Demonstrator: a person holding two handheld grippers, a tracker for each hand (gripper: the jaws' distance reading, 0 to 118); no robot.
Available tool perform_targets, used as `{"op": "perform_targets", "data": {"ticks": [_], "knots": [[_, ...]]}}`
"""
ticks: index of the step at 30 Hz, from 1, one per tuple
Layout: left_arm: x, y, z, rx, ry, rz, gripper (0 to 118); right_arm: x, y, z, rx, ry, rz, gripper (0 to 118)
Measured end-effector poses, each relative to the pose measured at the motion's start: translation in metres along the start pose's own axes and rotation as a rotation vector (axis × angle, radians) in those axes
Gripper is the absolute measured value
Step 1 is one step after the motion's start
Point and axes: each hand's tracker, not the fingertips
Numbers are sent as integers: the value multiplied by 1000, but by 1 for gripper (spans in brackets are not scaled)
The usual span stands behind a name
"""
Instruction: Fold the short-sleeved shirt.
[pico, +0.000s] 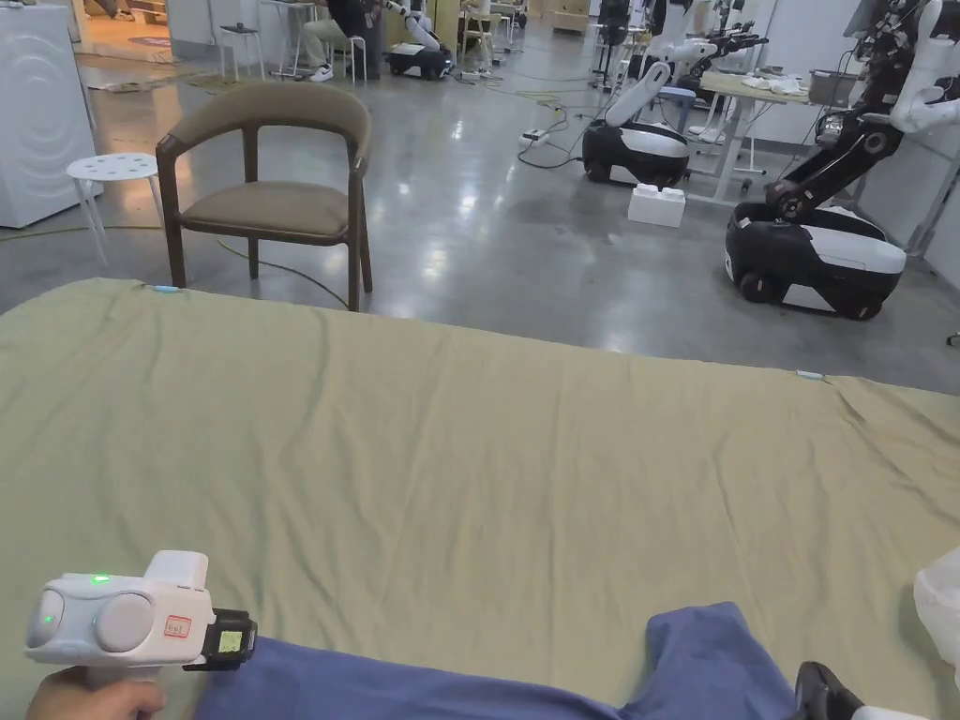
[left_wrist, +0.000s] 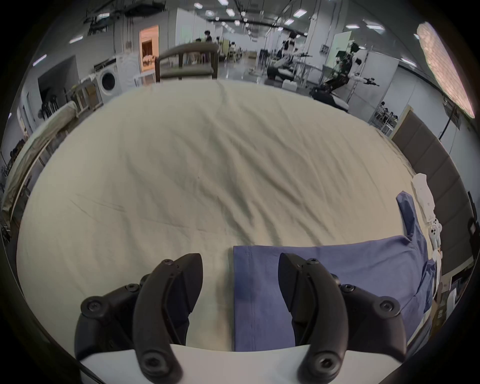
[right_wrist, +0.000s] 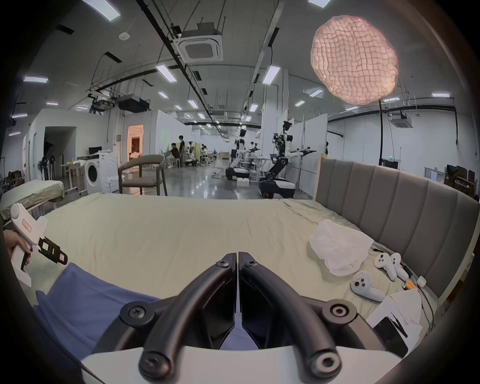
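You are holding your left gripper (left_wrist: 240, 272) with jaws apart over the blue shirt's (left_wrist: 324, 280) hem on the bed (left_wrist: 194, 161); your right gripper (right_wrist: 238, 259) is closed, gripping nothing.

We see the blue shirt (pico: 487, 680) cut off by the head view's bottom edge, so its full outline stays unknown to us. In the right gripper view, the right gripper (right_wrist: 238, 256) hides the shirt beneath it, and we cannot tell whether cloth sits between its closed tips.
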Motion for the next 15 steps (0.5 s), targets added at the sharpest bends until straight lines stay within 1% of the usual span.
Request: {"op": "perform_targets", "data": {"ticks": [4,7,8,9,11,13,14,15], "knots": [[8,5,-18,-23,30,-9,63,9,-12,-6,-43,-31,-5,0],[19,0,-27,-91,62,-77,55,14,-21,-13,-82,-45,-7,0],[25,-3,-26,-74,96,-108,49,16,-24,-14,-94,-48,-10,0],[29,-6,-23,-51,101,-137,43,17,-26,-16,-105,-49,-11,0],[41,-10,-23,-47,102,-157,27,19,-30,-22,-128,-56,-12,0],[44,-13,-20,-43,98,-166,16,23,-32,-30,-159,-55,-22,1],[46,-14,-20,-41,96,-169,9,26,-31,-35,-181,-63,-30,2],[47,-15,-19,-40,89,-174,2,30,-31,-42,-201,-69,-38,7]]}}
